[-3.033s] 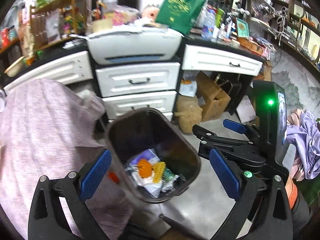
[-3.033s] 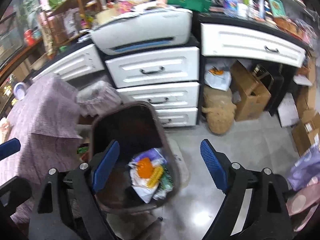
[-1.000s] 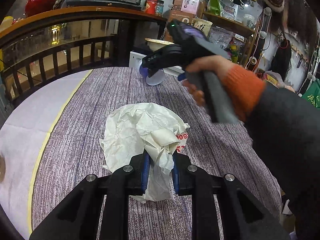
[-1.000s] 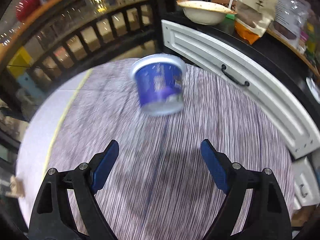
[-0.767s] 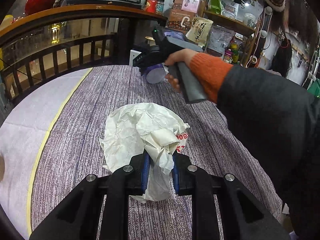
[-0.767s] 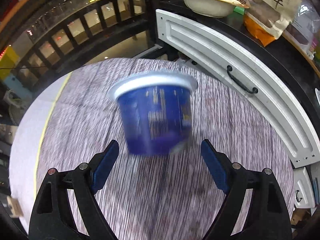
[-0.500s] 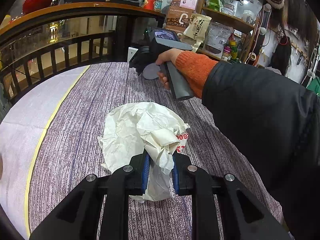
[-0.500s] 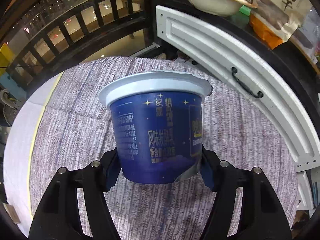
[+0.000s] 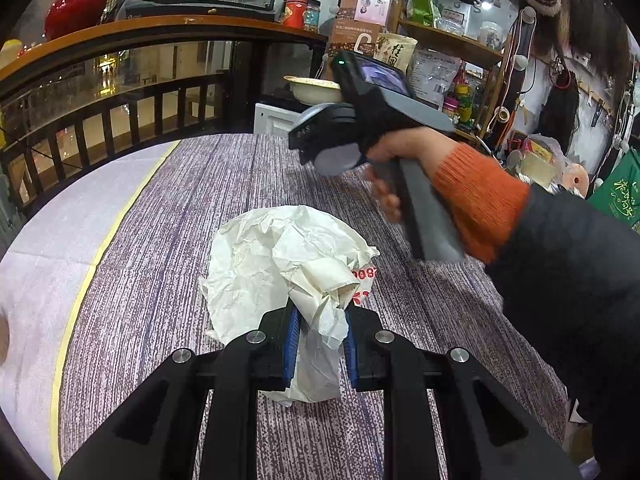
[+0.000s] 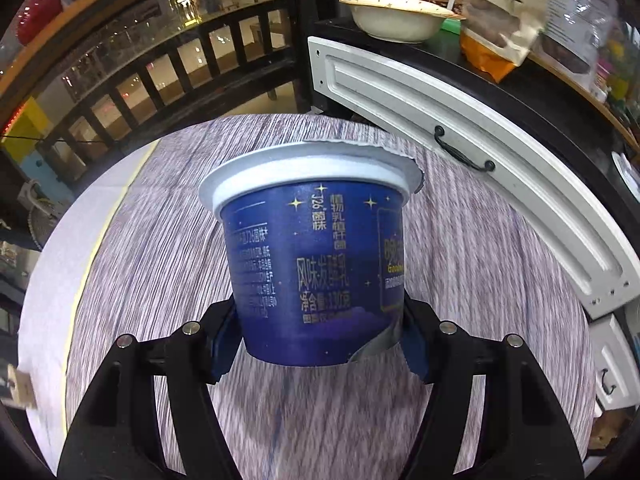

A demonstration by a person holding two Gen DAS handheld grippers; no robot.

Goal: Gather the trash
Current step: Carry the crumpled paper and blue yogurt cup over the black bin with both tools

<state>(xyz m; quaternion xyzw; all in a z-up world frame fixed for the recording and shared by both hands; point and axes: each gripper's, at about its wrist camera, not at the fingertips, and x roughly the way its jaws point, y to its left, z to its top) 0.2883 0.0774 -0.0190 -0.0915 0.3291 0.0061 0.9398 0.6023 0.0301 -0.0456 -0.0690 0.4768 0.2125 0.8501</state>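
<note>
A crumpled white paper wrapper lies on the purple striped tablecloth, and my left gripper is shut on its near end. In the right wrist view, a dark blue yogurt cup with a silver foil rim stands upright between the pads of my right gripper, which is shut on its lower part. From the left wrist view, the right gripper sits farther back over the table, held by a hand in an orange cuff and dark sleeve, with the cup partly showing in it.
A white cabinet with a black drawer handle borders the table's far right. A cream bowl and snack bags rest on its dark top. A dark wooden railing runs behind the table. A pale strip edges the cloth at left.
My right gripper reached the blue cup and shut on it, then lifted slightly toward me. My left gripper kept its hold on the paper wrapper without moving.
</note>
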